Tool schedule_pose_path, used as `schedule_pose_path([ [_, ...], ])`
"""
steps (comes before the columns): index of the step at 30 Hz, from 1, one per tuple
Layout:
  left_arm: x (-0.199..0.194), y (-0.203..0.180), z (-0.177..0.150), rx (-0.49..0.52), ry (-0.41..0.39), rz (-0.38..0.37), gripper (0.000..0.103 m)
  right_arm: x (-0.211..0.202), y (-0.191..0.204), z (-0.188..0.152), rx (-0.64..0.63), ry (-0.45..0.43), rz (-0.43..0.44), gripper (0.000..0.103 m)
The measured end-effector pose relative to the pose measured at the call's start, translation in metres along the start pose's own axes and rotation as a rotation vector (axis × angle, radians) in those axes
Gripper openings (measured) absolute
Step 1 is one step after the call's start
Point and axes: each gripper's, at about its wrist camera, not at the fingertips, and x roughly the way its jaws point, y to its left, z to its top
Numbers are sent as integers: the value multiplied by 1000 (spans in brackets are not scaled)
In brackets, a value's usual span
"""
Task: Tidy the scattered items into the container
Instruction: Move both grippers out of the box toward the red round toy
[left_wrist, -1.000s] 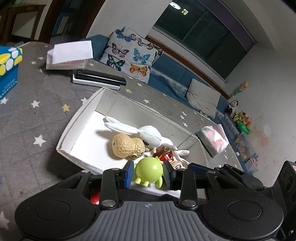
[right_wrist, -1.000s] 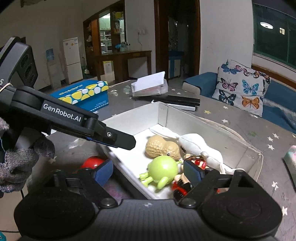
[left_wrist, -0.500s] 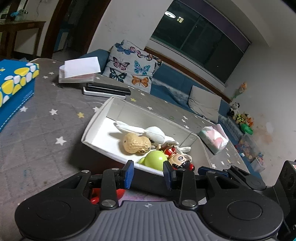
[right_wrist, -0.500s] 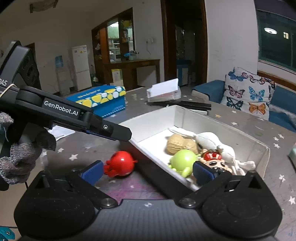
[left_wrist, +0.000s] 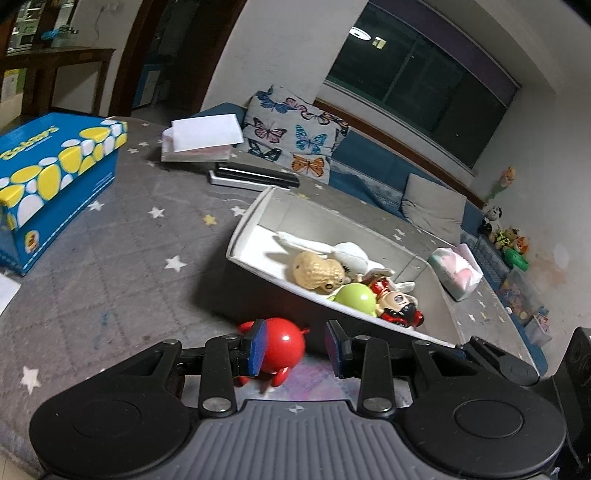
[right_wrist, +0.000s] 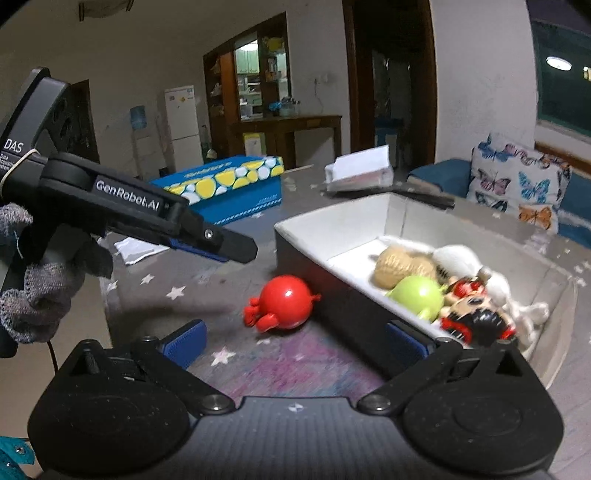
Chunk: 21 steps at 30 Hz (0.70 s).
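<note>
A white box (left_wrist: 246, 236) (right_wrist: 332, 229) on the grey star-patterned table holds a peanut toy (left_wrist: 316, 271), a green round toy (left_wrist: 354, 297), a white plush (left_wrist: 347, 251) and a red-black doll (left_wrist: 397, 304). A red round toy (left_wrist: 284, 343) (right_wrist: 286, 301) lies on the table just outside the box's near wall. My left gripper (left_wrist: 295, 345) is open and empty, above and just behind the red toy. My right gripper (right_wrist: 295, 341) is wide open and empty, set back from the red toy. The left gripper also shows in the right wrist view (right_wrist: 221, 247).
A blue and yellow carton (left_wrist: 51, 173) (right_wrist: 229, 184) stands at the far left. A white paper holder (left_wrist: 201, 138) and a flat black-and-silver device (left_wrist: 253, 177) lie behind the box. A pink tissue pack (left_wrist: 456, 271) lies at the right. A butterfly cushion (left_wrist: 295, 138) sits on the sofa.
Both grippers have pulled back from the box. The green toy, earlier between my left fingers, now lies in the box. The red toy has come into view between the left fingers.
</note>
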Motion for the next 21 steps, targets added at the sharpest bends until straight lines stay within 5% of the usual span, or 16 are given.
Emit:
schedule_pose_path([
  [21,1,32,-14,-60,29,37,37,38,11,-7,-24,91,22,102],
])
